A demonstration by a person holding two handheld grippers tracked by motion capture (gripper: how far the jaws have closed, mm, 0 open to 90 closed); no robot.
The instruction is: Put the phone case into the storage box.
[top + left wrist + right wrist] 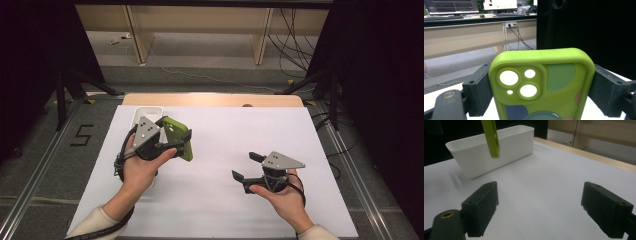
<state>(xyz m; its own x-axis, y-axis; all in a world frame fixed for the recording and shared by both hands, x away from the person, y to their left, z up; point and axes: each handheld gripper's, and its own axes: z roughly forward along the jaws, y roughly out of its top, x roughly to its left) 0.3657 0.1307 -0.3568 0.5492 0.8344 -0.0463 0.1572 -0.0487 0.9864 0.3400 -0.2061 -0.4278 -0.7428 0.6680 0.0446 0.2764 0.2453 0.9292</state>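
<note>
A lime-green phone case (177,132) with camera cut-outs is held above the white sheet at the left. My left gripper (176,142) is shut on it. In the left gripper view the case (541,75) stands upright with a black pad (477,90) pressed on each long side. In the right gripper view the case's thin edge (491,137) hangs in front of a white bin (496,147). My right gripper (246,166) is at the right, low over the sheet and apart from the case. It is open (546,212) with nothing between its jaws.
The white rectangular bin (147,112) stands at the sheet's back left, just behind the left hand. A white sheet (225,145) covers the table, with a wooden strip (210,100) at the far edge. Black stands and cables lie on the floor beyond.
</note>
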